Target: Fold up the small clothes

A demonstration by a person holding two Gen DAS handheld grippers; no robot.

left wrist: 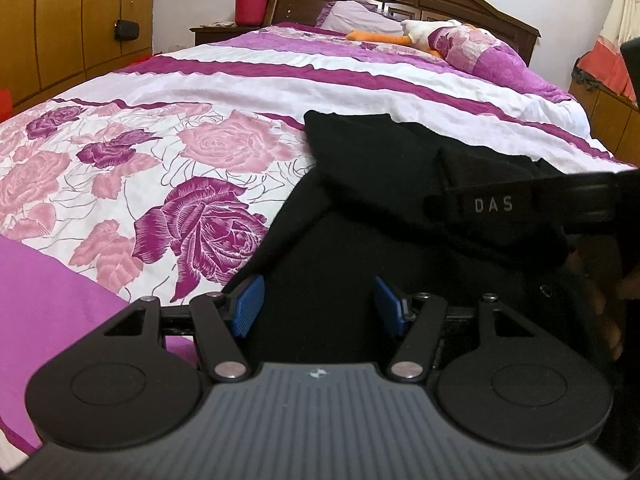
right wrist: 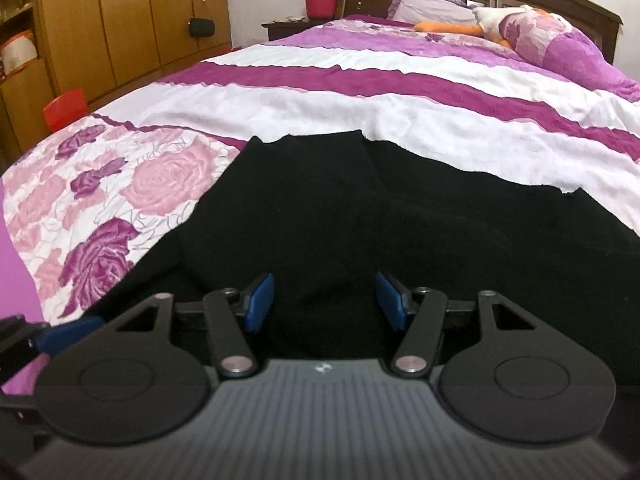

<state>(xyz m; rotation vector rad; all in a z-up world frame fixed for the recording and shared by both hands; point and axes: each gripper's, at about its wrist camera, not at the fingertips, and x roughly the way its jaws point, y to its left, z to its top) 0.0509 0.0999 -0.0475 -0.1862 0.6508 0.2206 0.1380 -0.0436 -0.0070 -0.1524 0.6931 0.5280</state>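
Hovering low over the black garment (left wrist: 360,216), the left gripper (left wrist: 316,308) is seen with its blue pads (left wrist: 249,306) spread apart and nothing between them; the right gripper (right wrist: 325,302) is likewise spread and empty above the same cloth (right wrist: 360,216). The near hem appears to be bracketed by both tools, presumably so that an edge can be pinched on each side and carried over in one even fold. The garment is laid on the floral purple-and-white bedspread (left wrist: 160,160) near the foot of the bed, its far edge reaching the white stripe. It is judged unfolded or only partly folded; the dark fabric hides its creases. A strap marked "DAS" (left wrist: 520,204), part of the right tool, crosses the left view.
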